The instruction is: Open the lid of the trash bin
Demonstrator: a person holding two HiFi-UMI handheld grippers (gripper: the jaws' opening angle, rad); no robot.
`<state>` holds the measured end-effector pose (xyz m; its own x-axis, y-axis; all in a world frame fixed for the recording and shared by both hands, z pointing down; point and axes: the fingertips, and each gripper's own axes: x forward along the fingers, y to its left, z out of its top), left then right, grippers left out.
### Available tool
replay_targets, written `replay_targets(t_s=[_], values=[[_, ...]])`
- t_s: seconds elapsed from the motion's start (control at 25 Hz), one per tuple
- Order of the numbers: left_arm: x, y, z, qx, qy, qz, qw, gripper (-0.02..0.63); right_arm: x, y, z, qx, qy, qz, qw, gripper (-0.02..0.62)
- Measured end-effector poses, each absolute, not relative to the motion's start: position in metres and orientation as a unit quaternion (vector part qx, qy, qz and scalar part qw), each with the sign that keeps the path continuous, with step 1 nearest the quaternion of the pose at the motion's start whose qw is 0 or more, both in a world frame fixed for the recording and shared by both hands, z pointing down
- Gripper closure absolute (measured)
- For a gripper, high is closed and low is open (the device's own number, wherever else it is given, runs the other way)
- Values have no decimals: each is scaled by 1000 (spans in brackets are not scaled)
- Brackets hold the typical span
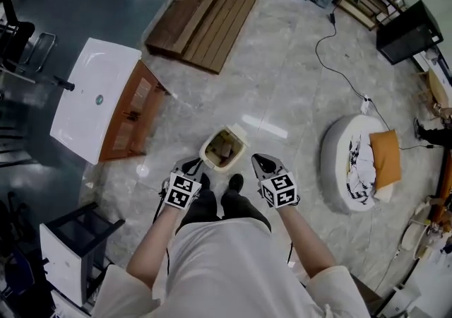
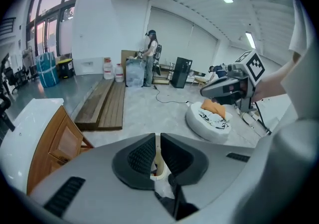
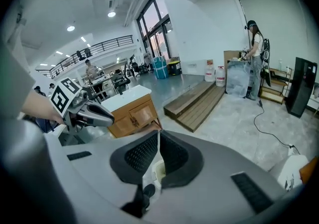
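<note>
Head view: the trash bin stands on the pale marble floor, just ahead of my shoes and between my two grippers. It is a small cream container. Its mouth is uncovered, and a cream flap that I take for the lid stands up at the far rim. Brownish matter lies inside; I cannot identify it.

My left gripper hangs just beside the bin's near left corner, apart from it. In the left gripper view its jaws are drawn together to a thin slit and grip nothing; a sliver of the cream bin shows through the slit, below the pads.

My right gripper hangs just beside the bin's near right corner, also apart from it. In the right gripper view its jaws meet at the tips with nothing clamped, and the bin's rim shows beneath them.

Other containers:
- A round white cushion bed sits to my right and holds an orange pillow and printed cloth.
- A wooden cabinet with a white basin top stands to my left.

Timber planks lie further ahead, and a black cable runs across the floor.
</note>
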<state>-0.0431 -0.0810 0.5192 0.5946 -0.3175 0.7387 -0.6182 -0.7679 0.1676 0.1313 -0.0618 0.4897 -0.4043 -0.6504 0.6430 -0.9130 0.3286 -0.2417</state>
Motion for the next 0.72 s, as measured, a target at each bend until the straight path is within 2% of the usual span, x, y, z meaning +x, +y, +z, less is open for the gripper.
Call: replay_targets(t_s=[0.72], values=[[-62,-123,390,906,-296,251,171,563,153,-93,375,513,-811,187,211,558]])
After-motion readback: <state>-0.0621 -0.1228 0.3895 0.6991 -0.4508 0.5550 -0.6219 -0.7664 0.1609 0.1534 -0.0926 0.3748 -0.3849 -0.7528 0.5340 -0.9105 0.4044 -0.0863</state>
